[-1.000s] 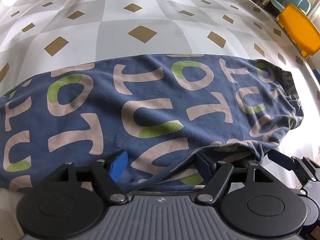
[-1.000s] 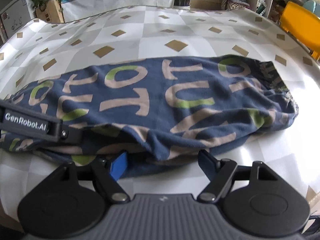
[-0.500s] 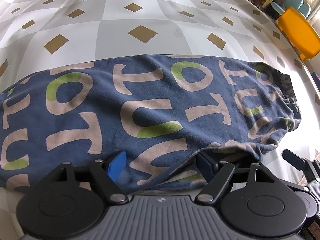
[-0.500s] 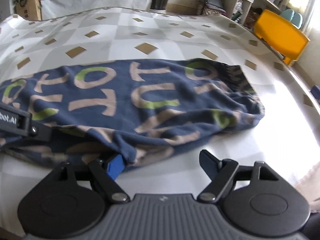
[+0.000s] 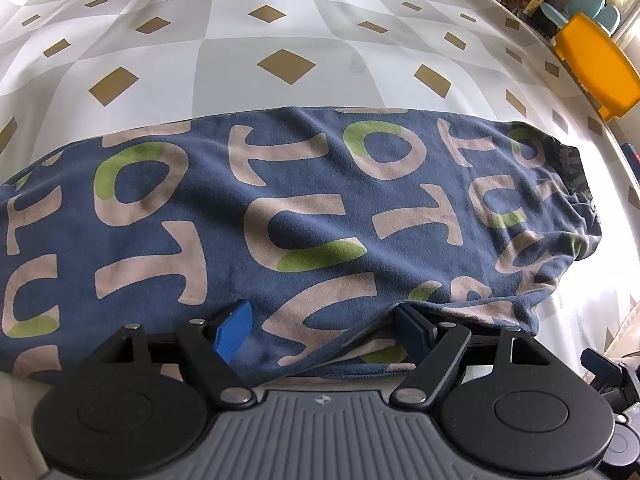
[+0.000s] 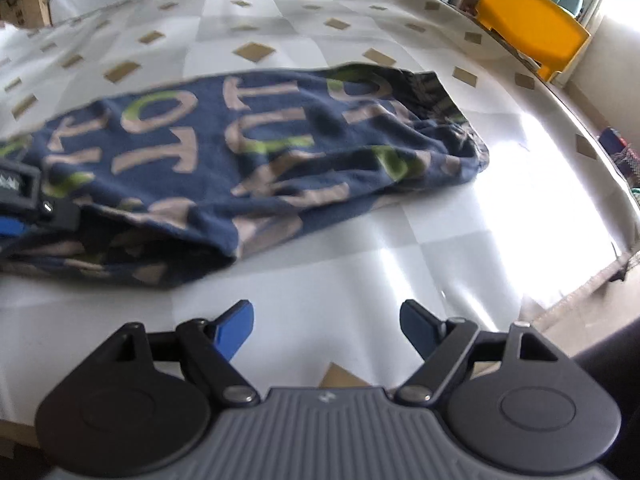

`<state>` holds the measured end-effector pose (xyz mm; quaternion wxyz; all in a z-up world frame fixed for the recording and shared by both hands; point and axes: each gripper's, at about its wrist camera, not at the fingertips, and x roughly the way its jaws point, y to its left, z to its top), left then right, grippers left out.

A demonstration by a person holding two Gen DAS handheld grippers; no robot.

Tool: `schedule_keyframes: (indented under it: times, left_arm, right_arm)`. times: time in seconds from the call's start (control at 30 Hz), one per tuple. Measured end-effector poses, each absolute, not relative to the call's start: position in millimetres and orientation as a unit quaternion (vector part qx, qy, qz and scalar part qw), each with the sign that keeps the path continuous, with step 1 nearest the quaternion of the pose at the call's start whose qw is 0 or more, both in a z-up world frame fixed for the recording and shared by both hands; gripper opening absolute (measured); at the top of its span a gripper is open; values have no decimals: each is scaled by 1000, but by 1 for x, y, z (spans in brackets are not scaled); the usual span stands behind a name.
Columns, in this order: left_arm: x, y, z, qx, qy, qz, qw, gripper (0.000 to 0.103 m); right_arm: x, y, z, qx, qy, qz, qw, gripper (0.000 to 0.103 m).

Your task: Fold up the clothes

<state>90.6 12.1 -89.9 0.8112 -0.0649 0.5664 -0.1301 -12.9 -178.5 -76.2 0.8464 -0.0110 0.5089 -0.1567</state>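
A: Largest item entered first: a table [image 5: 280, 32] covered by a glossy grey-and-white checked cloth with tan diamonds. Strong glare is recorded on its right side in the right wrist view.

B: On it a navy soft knit garment [image 5: 320, 208] printed with beige and lime letters is laid out as a long folded band, running left to right across the near half of the table. Its right end is bunched and creased; the far edge is straight.

A: Open room is noted beyond the far edge and to the right of the bunched end, up to the table's hemmed rim. A yellow plastic chair [image 6: 532, 32] is seen past that rim.

B: Left gripper [image 5: 324, 326]: pitched steeply downward over the garment's near hem. Its jaws are held wide. The blue-padded finger rests above the top layer; the opposite finger is tucked under a raised fold of hem. No pinch on the cloth is seen.

A: Right gripper [image 6: 326, 320]: also pitched downward, over bare tablecloth just right of the garment's near corner. Its jaws have just been opening and stand wide, with nothing between them. The garment is not touched.

B: Part of the left gripper's black body is visible at the left edge of the right wrist view, against the hem.
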Motion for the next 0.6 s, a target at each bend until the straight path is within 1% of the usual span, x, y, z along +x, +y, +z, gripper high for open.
schedule_keyframes:
  times: [0.2, 0.6]
  left_arm:
    - [91, 14, -90, -71, 570, -129, 809, 76]
    - [92, 13, -90, -76, 572, -126, 807, 77]
  right_arm:
    - [-8, -165, -72, -20, 485, -111, 867, 79]
    - [12, -165, -78, 3, 460, -119, 880, 79]
